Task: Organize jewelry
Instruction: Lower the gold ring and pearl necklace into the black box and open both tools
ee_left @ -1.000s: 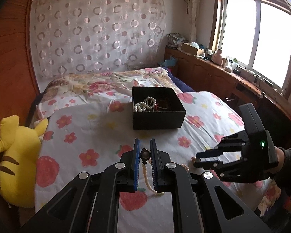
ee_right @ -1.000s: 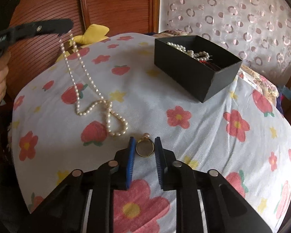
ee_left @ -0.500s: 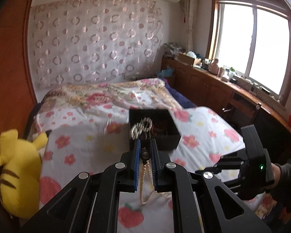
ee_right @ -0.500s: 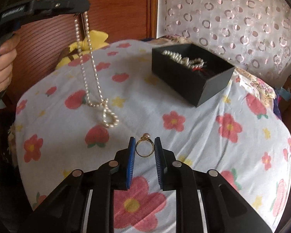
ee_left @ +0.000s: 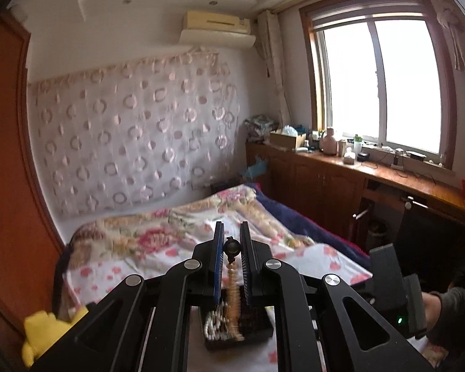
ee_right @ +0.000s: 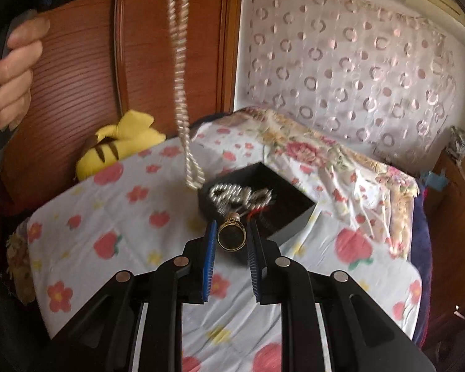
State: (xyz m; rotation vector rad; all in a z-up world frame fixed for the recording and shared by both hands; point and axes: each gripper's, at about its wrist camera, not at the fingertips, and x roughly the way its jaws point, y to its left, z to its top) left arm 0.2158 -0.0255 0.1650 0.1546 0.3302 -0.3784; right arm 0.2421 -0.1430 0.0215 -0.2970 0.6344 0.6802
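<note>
I kept the left gripper (ee_left: 231, 248) clenched on the dark clasp of a long white pearl necklace (ee_right: 180, 71), whose doubled strand hung free, its low loop just above the near-left corner of the open black cardboard jewelry box (ee_right: 290, 217). My right gripper (ee_right: 231, 237) grasped a gold ring with a pale bead (ee_right: 231, 235) just over the box's near edge. The box, holding pearl strands, sat mid-bed on the white flower-print bedspread (ee_right: 133, 241); a yellow plush toy (ee_right: 121, 145) lay far left.

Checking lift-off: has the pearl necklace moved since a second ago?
Yes. The pearl necklace has risen clear off the bedspread, now dangling from the left gripper near the black box.
</note>
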